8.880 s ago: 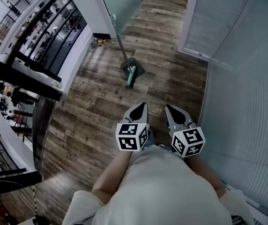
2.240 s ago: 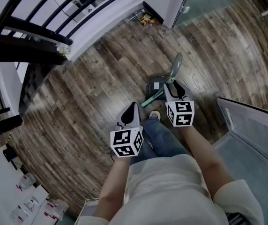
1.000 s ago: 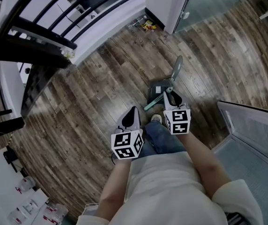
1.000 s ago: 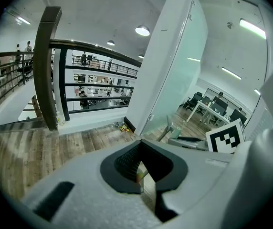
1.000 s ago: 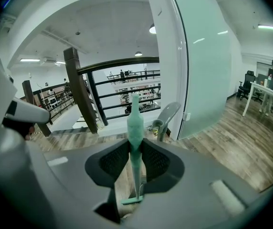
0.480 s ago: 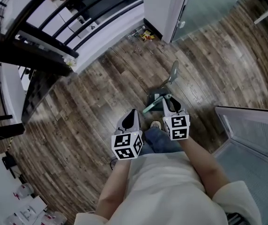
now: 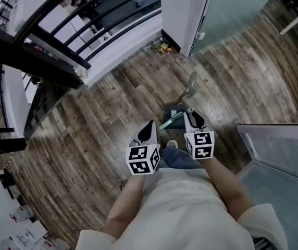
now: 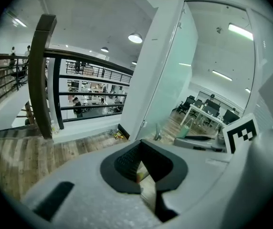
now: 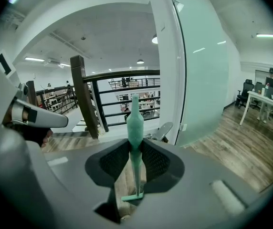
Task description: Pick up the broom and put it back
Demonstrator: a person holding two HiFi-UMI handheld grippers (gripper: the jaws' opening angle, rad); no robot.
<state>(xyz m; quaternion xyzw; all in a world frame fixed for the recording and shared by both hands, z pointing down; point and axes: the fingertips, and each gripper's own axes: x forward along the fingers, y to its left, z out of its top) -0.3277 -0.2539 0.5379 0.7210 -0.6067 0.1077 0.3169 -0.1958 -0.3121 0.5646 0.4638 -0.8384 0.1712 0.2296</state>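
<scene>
r claw (image 7: 190,114) clamps broom (image 9: 135,120); dustpan (image 7: 173,110) just ahead, railing (image 7: 34,48) left.

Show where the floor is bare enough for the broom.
Bare planks lie left of the left claw, toward the railing, and right of the dustpan up to the glass door. Crowded: at the dustpan and the litter.

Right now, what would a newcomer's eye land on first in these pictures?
The teal broom stands out first, its handle clamped between the jaws of the right hand-held gripper. In the head view a grey dustpan sits on the wood floor just ahead of the person's feet, with a black railing at upper left.
</scene>
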